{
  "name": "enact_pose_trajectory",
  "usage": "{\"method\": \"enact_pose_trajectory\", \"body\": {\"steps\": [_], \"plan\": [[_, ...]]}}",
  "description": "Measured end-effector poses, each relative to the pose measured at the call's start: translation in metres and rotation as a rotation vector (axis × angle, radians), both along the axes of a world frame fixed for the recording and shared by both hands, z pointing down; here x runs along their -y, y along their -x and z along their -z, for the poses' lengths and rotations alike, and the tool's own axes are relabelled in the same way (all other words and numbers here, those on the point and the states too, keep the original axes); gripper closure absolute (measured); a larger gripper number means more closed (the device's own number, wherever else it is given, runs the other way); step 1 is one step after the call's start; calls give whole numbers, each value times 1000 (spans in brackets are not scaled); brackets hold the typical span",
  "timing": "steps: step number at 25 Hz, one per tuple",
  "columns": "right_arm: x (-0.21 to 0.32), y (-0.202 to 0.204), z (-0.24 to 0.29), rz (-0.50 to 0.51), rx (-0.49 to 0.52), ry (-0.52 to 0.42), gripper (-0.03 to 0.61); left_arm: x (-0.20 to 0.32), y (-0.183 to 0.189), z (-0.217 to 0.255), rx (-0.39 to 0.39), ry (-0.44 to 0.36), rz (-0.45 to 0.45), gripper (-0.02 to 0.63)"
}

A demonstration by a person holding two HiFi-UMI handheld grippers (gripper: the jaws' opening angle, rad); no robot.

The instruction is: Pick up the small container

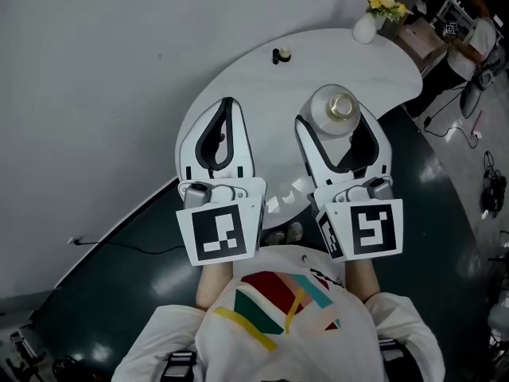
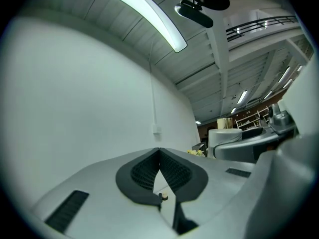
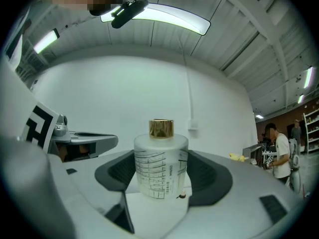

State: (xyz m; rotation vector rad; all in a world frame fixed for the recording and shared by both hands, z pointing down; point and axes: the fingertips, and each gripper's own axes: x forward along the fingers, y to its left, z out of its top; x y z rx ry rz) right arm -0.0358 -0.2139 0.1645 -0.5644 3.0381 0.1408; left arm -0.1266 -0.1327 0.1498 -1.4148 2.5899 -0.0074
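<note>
**Right gripper clamped on the small container, left gripper closed and empty**

Right gripper [image 1: 340, 122] is where I look first. In its own view the right gripper [image 3: 160, 172] has its dark pads pressed against both sides of the small container [image 3: 160, 164], a frosted bottle with a gold cap and fine line print on its side. The bottle stands upright between the jaws. I cannot tell whether its base rests on the table or hangs just above it.

From the head view, the small container [image 1: 340, 108] sits over the right part of the white table [image 1: 334, 54], near the middle of its depth.

My left gripper [image 1: 228, 103] lies beside the right one, over the table's left part. In its own view the left gripper [image 2: 159, 152] has its jaw tips together, with nothing held between them.

A tiny dark item with a pale top [image 1: 280, 55] stands alone towards the far edge, well apart from both grippers. A white vase [image 1: 365, 29] with yellow flowers [image 1: 386, 3] stands at the far right rim.
</note>
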Motion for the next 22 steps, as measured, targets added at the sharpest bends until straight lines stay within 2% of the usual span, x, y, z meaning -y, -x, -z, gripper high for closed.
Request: {"method": "enact_pose_trajectory", "body": {"steps": [7,13,22], "plan": [[-13,-30,-18,1,-17,16,250,-3,-34,-8,26,3,-47,596],[-15,-33,-30,-5,-26,12,250,1,-37,-21,22,14,-60,596],[-18,-37,-31,12,-45,21,250,-1,-44,-14,26,15,-57,595]]}}
